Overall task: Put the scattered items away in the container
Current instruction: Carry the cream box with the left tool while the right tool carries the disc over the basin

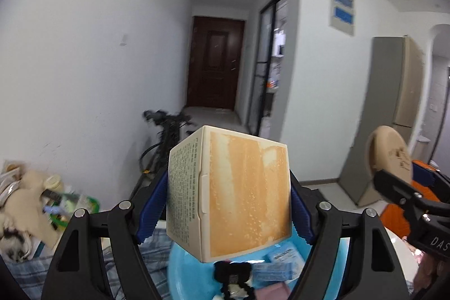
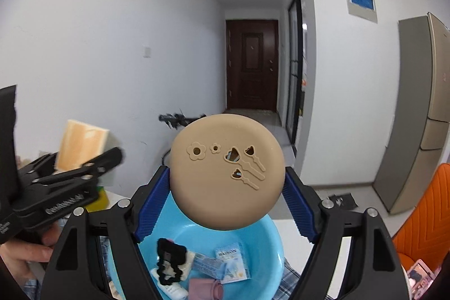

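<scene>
My left gripper [image 1: 228, 204] is shut on a cream and orange carton [image 1: 236, 196], its blue pads pressing both sides; it hangs over the light blue basin [image 1: 182, 269]. My right gripper [image 2: 226, 204] is shut on a round tan case [image 2: 226, 170] embossed with flowers, held above the same basin [image 2: 264, 241]. Inside the basin lie a black hair scrunchie [image 2: 170, 257], a white tube [image 2: 171, 287], small blue packets [image 2: 232, 262] and a pink pouch [image 2: 206, 288]. From the right wrist view, the left gripper [image 2: 92, 159] with its carton [image 2: 81, 145] shows at the left.
A heap of scattered items [image 1: 42, 196] lies at the left on the checked cloth [image 1: 28, 272]. A bicycle [image 1: 166, 137] leans by the white wall. An orange chair [image 2: 424, 221] stands at the right, a fridge [image 2: 422, 114] behind it. A hand [image 2: 25, 252] holds the left gripper's handle.
</scene>
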The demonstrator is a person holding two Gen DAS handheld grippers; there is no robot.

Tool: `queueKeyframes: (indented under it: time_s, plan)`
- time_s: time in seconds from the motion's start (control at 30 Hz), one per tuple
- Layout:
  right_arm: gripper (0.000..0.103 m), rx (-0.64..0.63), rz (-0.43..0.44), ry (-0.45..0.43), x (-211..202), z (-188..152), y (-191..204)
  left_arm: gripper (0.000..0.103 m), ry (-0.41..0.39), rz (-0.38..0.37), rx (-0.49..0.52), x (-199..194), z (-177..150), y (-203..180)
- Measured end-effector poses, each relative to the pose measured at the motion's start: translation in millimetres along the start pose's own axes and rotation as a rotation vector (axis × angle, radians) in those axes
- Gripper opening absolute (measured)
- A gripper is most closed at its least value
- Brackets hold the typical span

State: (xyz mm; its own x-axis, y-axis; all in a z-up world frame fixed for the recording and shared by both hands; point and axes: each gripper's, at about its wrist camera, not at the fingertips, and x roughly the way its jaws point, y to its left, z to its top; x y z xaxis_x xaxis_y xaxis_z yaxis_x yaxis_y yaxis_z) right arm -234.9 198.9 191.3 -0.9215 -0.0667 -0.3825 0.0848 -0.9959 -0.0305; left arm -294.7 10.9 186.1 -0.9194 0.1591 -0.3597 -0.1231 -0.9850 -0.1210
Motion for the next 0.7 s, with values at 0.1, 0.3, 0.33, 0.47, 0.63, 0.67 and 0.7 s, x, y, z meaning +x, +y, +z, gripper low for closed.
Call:
queueKeyframes:
  time_s: [0.1,0.3,0.33,0.47,0.63,0.67,0.7]
  plan:
    - [0.077,-0.025,-0.063,0.061,11,-4,-1,0.079,-0.006,-0.026,-0.048,-3,-1,6]
    - [0.077,-0.018,-0.033,0.103,19,-29,-1,0.079,0.011,-0.034,0.032,-6,-11,-9]
    - [0.077,-0.026,-0.034,0.118,20,-32,1,0.079,0.025,-0.031,0.037,-5,-12,-11]
    - [0.077,-0.014,-0.024,0.153,19,-23,1,0.079,0.134,0.008,0.024,10,-8,-15]
    - [0.077,-0.03,0.009,0.356,40,-7,2,0.079,0.397,0.043,0.02,45,-15,-23]
    - [0.077,-0.044,0.005,0.415,47,-7,1,0.079,0.458,0.045,0.002,53,-18,-22]
    - [0.077,-0.047,0.007,0.475,52,-9,1,0.079,0.533,0.04,-0.023,61,-22,-21]
